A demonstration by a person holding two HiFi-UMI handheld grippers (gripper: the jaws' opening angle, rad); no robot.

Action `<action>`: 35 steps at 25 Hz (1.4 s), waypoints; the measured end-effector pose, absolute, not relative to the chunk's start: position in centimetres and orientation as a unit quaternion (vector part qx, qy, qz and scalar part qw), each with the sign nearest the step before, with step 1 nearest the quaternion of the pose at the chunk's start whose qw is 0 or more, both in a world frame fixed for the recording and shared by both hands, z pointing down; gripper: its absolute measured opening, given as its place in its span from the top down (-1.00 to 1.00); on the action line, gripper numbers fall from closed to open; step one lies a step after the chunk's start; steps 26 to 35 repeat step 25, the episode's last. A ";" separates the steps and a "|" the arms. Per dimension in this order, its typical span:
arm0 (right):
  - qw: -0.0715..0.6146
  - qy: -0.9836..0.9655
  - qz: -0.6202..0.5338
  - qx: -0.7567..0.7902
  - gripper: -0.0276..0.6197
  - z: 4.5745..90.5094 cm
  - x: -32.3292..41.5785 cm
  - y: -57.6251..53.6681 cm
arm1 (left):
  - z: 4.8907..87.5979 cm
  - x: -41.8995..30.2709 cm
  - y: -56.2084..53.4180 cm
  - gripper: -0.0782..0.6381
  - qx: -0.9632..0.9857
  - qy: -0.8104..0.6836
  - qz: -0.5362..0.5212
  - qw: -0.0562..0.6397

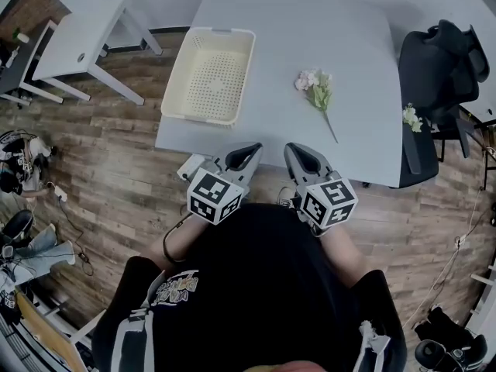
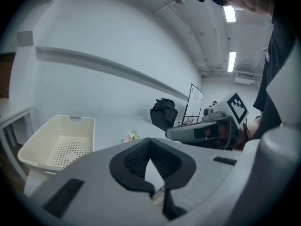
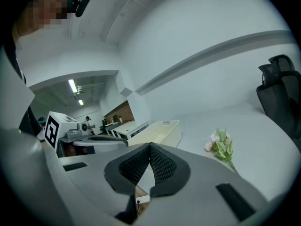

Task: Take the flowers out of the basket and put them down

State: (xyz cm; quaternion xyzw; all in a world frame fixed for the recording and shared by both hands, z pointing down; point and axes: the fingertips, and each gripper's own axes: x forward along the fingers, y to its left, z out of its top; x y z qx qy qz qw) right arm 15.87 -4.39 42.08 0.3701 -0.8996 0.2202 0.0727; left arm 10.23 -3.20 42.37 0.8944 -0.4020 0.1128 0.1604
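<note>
Looks done: flowers [image 1: 315, 86] lie on the tabletop [image 1: 310, 29], basket [image 1: 173, 85] is empty, so left claw [image 1: 243, 156] and right claw [image 1: 304, 160] hang back by the body, pinched closed on nothing.

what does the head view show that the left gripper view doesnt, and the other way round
Only the head view: a second flower on the black chair, and the marker cube on the left gripper. Only the left gripper view: ceiling lights and its own jaws close up, shut on nothing. Both: the empty basket, the flower lying on the table, that chair, and the right gripper.
</note>
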 end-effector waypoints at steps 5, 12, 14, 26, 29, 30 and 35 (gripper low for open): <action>0.071 -0.899 0.223 0.371 0.85 42.3 16.2 -4.1 | 42.4 10.5 -2.9 0.76 0.895 -0.401 0.115 0.159; 0.066 -0.897 0.229 0.373 0.85 42.4 16.4 -4.0 | 42.4 10.8 -2.7 0.76 0.895 -0.399 0.121 0.157; 0.065 -0.896 0.231 0.373 0.85 42.3 16.5 -4.0 | 42.4 10.8 -2.7 0.76 0.895 -0.399 0.122 0.157; 0.064 -0.896 0.229 0.375 0.85 42.2 16.2 -3.6 | 42.3 10.7 -2.1 0.76 0.898 -0.394 0.123 0.155; 0.064 -0.896 0.229 0.375 0.85 42.2 16.2 -3.6 | 42.3 10.7 -2.1 0.76 0.898 -0.394 0.123 0.155; 0.064 -0.896 0.229 0.375 0.85 42.2 16.2 -3.6 | 42.3 10.7 -2.1 0.76 0.898 -0.394 0.123 0.155; 0.064 -0.896 0.229 0.375 0.85 42.2 16.2 -3.6 | 42.3 10.7 -2.1 0.76 0.898 -0.394 0.123 0.155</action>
